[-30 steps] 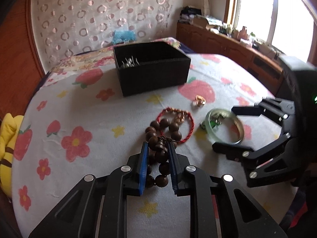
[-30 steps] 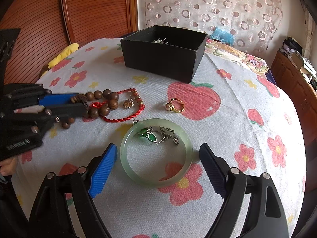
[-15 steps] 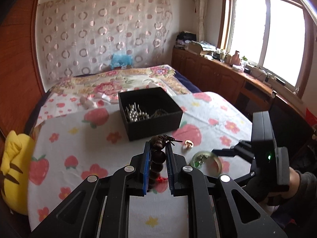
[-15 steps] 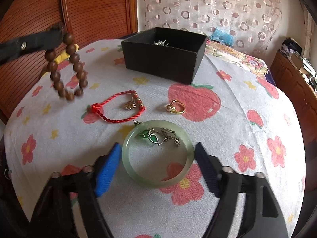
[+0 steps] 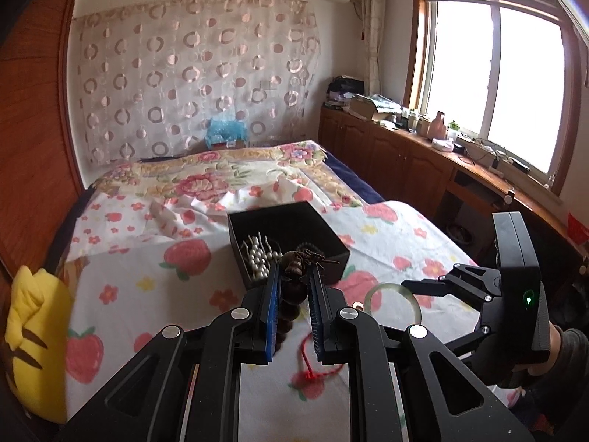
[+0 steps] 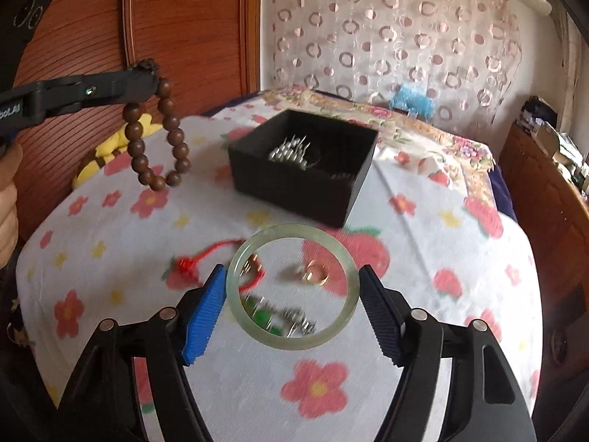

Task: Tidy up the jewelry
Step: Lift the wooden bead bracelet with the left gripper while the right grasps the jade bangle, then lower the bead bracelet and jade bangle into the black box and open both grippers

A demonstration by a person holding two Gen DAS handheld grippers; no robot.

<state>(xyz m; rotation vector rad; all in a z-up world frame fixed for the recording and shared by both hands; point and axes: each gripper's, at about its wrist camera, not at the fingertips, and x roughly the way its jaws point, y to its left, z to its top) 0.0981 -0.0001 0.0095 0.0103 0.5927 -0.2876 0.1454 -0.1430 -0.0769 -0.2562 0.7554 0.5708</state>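
My left gripper (image 5: pixel 292 283) is shut on a brown wooden bead bracelet (image 5: pixel 291 302) and holds it high above the table; the beads hang in a loop in the right wrist view (image 6: pixel 158 140). My right gripper (image 6: pixel 291 287) is shut on a pale green jade bangle (image 6: pixel 292 285), lifted above the cloth; it also shows in the left wrist view (image 5: pixel 392 300). A black box (image 6: pixel 298 180) with pearls stands behind. On the cloth lie a red cord bracelet (image 6: pixel 206 258), a gold ring (image 6: pixel 318 274) and a green-stone chain (image 6: pixel 279 318).
The table wears a white cloth with strawberries and flowers (image 6: pixel 460 258). A yellow plush toy (image 5: pixel 35 335) sits at the left edge. A bed (image 5: pixel 206 184) lies behind, wooden cabinets (image 5: pixel 405 154) along the window wall.
My left gripper lifted the bead bracelet off the cloth and raised it high. My right gripper closed on the jade bangle and lifted it, leaving the chain on the cloth.
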